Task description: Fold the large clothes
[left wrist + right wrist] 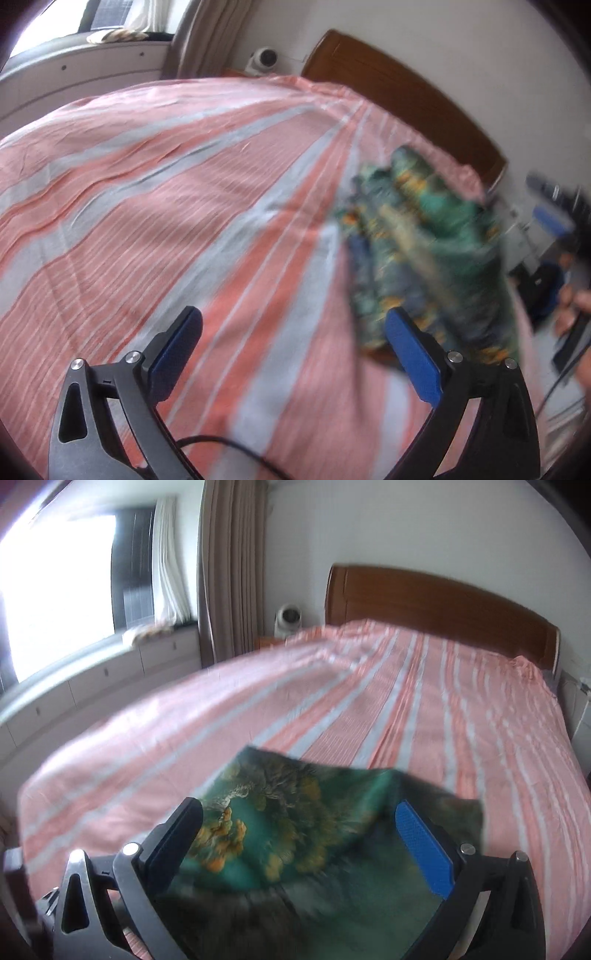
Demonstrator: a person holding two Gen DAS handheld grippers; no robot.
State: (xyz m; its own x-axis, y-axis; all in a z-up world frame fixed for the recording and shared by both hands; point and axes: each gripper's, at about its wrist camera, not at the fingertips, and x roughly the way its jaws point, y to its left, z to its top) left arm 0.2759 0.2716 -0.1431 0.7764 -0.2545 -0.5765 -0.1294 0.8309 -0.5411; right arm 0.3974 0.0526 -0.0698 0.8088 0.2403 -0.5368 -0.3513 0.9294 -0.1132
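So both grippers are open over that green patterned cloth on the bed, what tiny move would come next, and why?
Probably lower the right gripper onto the near edge of the green patterned garment and close on it. Both it and the left gripper are open and hold nothing, while the garment lies loose on the striped bedspread, directly between the right gripper's fingers.

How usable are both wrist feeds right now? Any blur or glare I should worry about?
Left wrist: the green garment is smeared by motion blur, while the far bedspread stays fairly sharp. Right wrist: the window is blown out white, the bedspread's near edge is blurred, and fisheye bends the headboard.
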